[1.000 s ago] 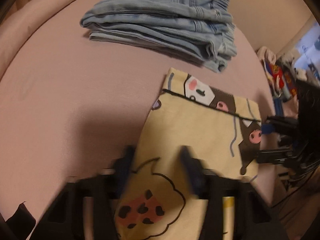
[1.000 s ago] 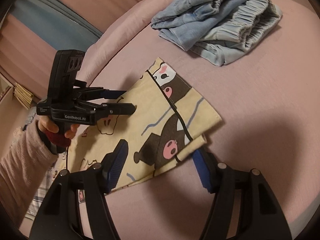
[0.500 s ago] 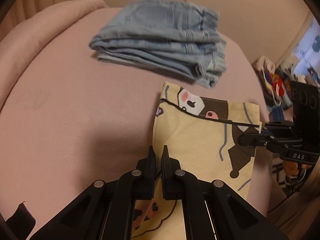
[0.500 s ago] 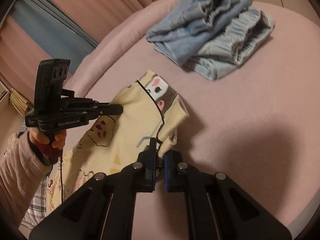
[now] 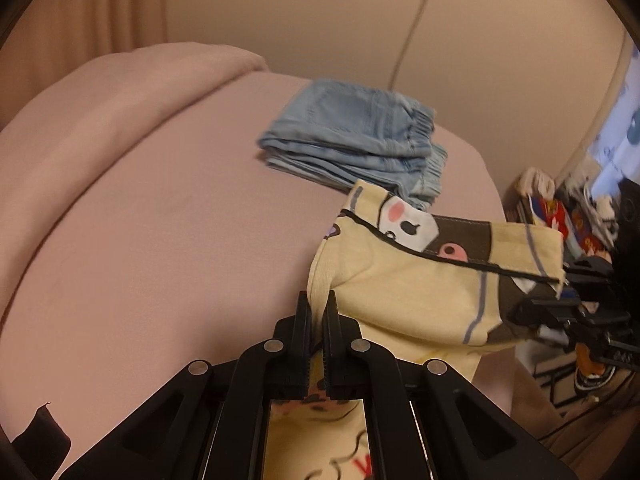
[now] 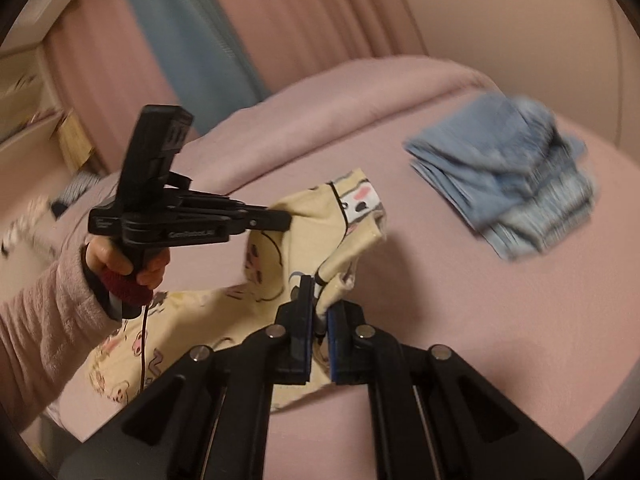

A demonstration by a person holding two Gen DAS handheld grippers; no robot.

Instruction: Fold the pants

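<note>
While both tools are closed on the same cloth, the scene is as follows, from the biggest thing to the smallest:

Bed: the bed (image 5: 160,240) has a plain pink cover and carries all the clothes; its raised pink edge is at the far left in the left wrist view.

Curtains: pink curtains (image 6: 320,20) with one blue strip hang behind the bed in the right wrist view.

Pajama pants: the yellow pajama pants (image 5: 420,292) with cartoon prints and a black piping line are partly lifted off the bed; one end is raised between the two tools, and the other part lies on the cover near the person's sleeve (image 6: 168,320).

Folded jeans: a pile of light blue folded jeans (image 5: 356,140) lies on the bed beyond the pajama pants, apart from both tools; it is blurred in the right wrist view (image 6: 508,168).

Clutter: colourful things (image 5: 560,216) stand beside the bed at the right; I cannot tell what they are.

Left hand-held gripper: the left hand-held gripper (image 5: 318,312) is closed and pinches a fold of the yellow cloth at the left edge of the raised end; in the right wrist view (image 6: 286,216) its tip touches the cloth.

Right hand-held gripper: the right hand-held gripper (image 6: 318,304) is closed too, its blue pads clamping the other edge of the same raised end.

Left hand: the left hand (image 6: 128,264) holds the handle of its tool, with a pink sleeve on the arm.
</note>
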